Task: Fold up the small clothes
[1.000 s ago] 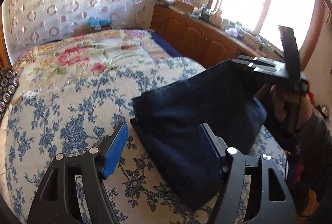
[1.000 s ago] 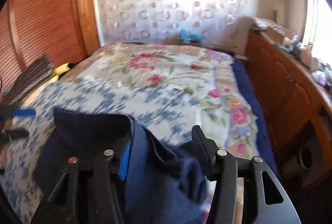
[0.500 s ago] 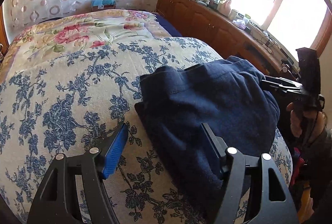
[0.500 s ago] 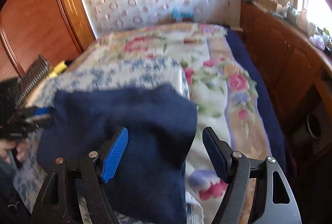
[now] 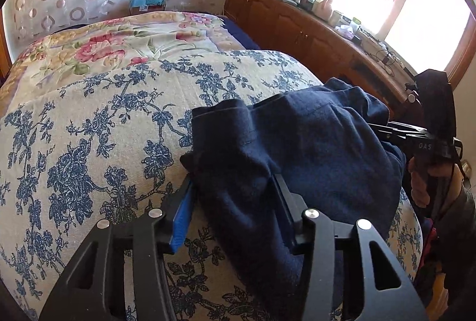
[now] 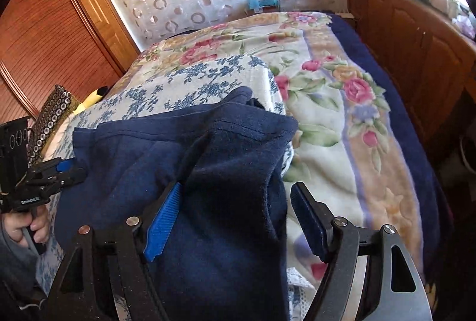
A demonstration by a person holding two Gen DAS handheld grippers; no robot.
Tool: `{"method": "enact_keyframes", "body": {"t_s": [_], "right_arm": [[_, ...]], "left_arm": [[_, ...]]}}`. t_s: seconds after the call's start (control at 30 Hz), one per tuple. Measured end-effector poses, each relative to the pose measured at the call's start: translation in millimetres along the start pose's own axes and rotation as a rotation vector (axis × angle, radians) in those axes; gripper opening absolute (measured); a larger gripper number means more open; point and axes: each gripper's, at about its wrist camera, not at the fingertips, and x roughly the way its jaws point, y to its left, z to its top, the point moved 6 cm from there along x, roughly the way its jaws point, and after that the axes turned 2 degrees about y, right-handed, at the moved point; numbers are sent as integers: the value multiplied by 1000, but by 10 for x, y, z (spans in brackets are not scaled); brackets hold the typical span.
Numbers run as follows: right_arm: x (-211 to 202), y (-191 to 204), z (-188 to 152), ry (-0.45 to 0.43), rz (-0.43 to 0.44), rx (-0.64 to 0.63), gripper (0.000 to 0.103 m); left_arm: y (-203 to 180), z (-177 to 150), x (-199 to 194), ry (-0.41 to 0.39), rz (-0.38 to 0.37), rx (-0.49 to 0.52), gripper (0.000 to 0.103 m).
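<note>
A dark navy garment (image 5: 297, 148) lies folded and bunched on the blue-flowered cover of the bed; it also shows in the right wrist view (image 6: 226, 172). My left gripper (image 5: 232, 196) has its jaws partly closed around the garment's near left edge, with cloth bunched between them. My right gripper (image 6: 238, 207) is open, its jaws wide on either side of the garment's right end. The right gripper shows in the left wrist view (image 5: 428, 142), and the left gripper in the right wrist view (image 6: 56, 172).
The bed carries a blue-flowered cover (image 5: 89, 142) over a pink-rose blanket (image 6: 342, 100). A wooden cabinet (image 5: 297, 32) with clutter runs along the right under a window. A wooden wardrobe (image 6: 44, 38) stands at the left. A patterned cushion (image 6: 50, 115) lies at the bed's left edge.
The right gripper let go of the garment and opened; the raised cloth dropped onto the bed. The left gripper moved in and narrowed around the garment's left edge.
</note>
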Motion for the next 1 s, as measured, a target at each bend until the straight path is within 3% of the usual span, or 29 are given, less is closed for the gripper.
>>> {"method": "enact_keyframes", "body": {"t_s": [0.03,0.1,0.2,0.27,0.3,0.4,0.43,0.6,0.73,0.83,1.0], "right_arm": [[46,4,-3,5,10,1,77],[118,0,-19,20,40,6,77],[121,-6,-15,20,25,-6,71],[85,-13,-10,9,3,-23,60],[53,8,-10,4,20,-33,47],[-23,93,-48,-6,10,-73,23],[-56,122,-54,-15,-8,-93,20],[-358,292,-7,-104,-35,-153,18],[-662,640,188,-192,-22,-226,18],[-767,1037,436,-236,12,-300,18],[-626,1960,875,-284,92,-464,18]], "left_arm": [[9,5,1,-1,0,1,46],[-4,19,-2,-3,-4,9,31],[-53,52,-48,-12,-25,24,17],[-115,79,-130,-37,-46,36,16],[-136,91,-188,-53,-60,36,16],[-226,127,-379,-100,-129,31,15],[-267,134,-450,-114,-146,35,15],[-401,166,-904,-201,-203,62,14],[-234,215,-1403,-299,-207,41,14],[48,184,-1818,-372,-157,11,14],[755,15,-2482,-464,-11,-56,14]]}}
